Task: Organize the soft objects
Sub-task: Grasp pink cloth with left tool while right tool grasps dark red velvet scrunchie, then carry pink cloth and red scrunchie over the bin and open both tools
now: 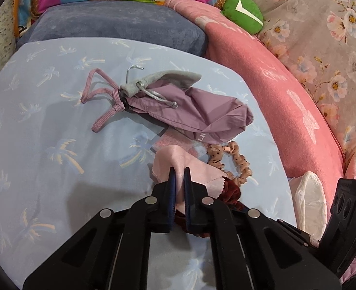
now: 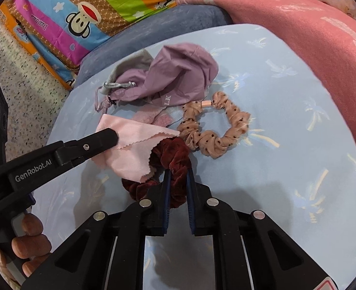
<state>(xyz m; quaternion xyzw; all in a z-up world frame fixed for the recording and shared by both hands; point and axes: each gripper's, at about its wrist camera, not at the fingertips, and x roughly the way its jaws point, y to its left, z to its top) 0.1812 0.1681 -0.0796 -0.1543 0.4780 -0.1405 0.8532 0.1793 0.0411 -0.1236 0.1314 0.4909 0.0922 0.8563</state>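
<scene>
My left gripper [image 1: 180, 172] is shut on a pale pink cloth [image 1: 192, 169]; in the right wrist view that same gripper [image 2: 110, 134] reaches in from the left, holding the pink cloth [image 2: 132, 149]. My right gripper [image 2: 178, 174] is shut on a dark red velvet scrunchie [image 2: 173, 157], which lies partly under the cloth; the scrunchie [image 1: 231, 193] also peeks out in the left wrist view. A tan dotted scrunchie [image 2: 214, 130] lies just beyond. A mauve drawstring pouch [image 1: 190, 106] with a grey pouch [image 1: 163, 81] on top rests farther back.
Everything sits on a light blue palm-print sheet [image 1: 45, 145]. A grey-blue pillow [image 1: 110, 24] and striped cartoon bedding [image 2: 81, 12] lie behind, a pink blanket [image 1: 286, 96] to the right with a green plush [image 1: 244, 12]. A white plastic bag [image 1: 308, 193] sits at the right.
</scene>
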